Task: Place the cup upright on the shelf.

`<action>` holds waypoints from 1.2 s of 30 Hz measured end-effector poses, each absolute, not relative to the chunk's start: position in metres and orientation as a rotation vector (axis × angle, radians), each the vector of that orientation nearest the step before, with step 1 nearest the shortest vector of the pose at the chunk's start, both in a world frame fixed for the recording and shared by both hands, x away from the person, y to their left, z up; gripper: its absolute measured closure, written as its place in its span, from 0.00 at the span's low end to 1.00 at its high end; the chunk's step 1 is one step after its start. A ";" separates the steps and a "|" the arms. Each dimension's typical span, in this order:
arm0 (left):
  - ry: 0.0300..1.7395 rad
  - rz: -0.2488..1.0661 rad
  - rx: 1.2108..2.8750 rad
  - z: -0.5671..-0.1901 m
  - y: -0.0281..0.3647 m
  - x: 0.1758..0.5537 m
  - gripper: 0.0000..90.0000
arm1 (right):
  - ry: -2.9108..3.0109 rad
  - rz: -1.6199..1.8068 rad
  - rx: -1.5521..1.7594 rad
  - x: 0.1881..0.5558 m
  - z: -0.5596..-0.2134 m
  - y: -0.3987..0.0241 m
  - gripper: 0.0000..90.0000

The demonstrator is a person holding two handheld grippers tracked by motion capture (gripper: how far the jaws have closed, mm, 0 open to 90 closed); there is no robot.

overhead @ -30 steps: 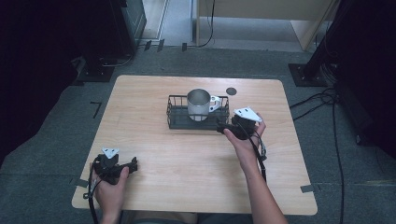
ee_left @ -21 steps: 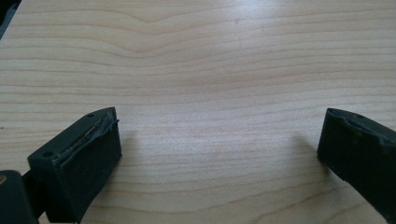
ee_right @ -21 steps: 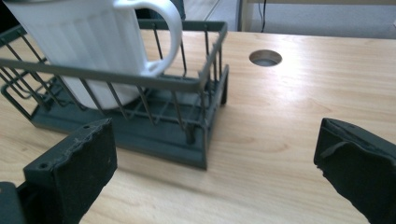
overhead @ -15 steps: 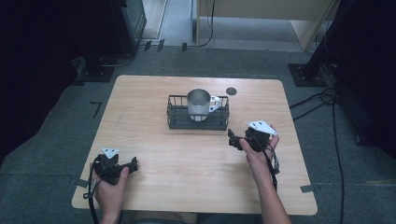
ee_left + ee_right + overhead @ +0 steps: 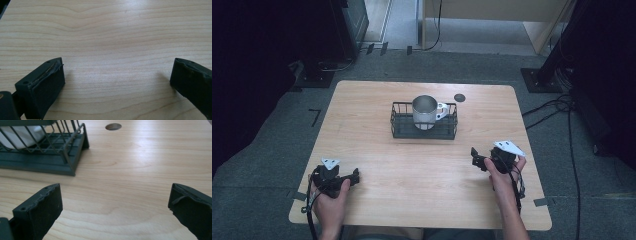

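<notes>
A metal mug [image 5: 426, 111] with a white handle stands upright in a dark wire basket [image 5: 402, 125] at the middle of the wooden table. My right gripper [image 5: 475, 159] rests low on the table's right side, well in front of the basket and apart from it, open with nothing between its jaws [image 5: 115, 207]. In the right gripper view the basket's corner [image 5: 72, 167] lies ahead to the left. My left gripper [image 5: 355, 176] sits near the front left corner, open and empty over bare wood [image 5: 117, 82].
A small dark round hole [image 5: 459, 97] marks the table behind the basket; it also shows as the hole [image 5: 113, 126] in the right gripper view. Cables and dark equipment stands ring the table on the grey floor. The table's front edge [image 5: 422, 225] is close to both hands.
My right gripper has drawn back from the basket's right end toward the front right of the table. The mug stays in the basket. The left gripper has not moved.
</notes>
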State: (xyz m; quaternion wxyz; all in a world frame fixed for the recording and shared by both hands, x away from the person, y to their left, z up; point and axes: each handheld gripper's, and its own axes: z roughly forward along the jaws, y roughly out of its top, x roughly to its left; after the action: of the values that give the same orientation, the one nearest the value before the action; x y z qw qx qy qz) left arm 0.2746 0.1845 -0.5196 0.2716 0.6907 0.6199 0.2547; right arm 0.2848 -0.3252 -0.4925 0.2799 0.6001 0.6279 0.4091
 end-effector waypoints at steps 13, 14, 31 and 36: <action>1.669 0.686 1.860 -0.520 0.184 0.275 0.00 | 1.665 1.024 1.672 0.259 -0.513 -0.360 0.00; 1.669 0.685 1.860 -0.520 0.185 0.275 0.00 | 1.664 1.009 1.676 0.256 -0.516 -0.362 0.00; 1.669 0.685 1.861 -0.520 0.185 0.275 0.00 | 1.624 0.949 1.744 0.215 -0.525 -0.414 0.00; 1.669 0.686 1.860 -0.520 0.184 0.275 0.00 | 1.650 0.906 1.761 0.206 -0.526 -0.424 0.00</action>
State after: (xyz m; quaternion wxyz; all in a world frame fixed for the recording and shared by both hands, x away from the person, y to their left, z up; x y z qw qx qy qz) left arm 0.2745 0.1845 -0.5196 0.2716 0.6907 0.6200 0.2547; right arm 0.2064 -0.4238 -0.5264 0.2782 0.6561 0.6150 0.3376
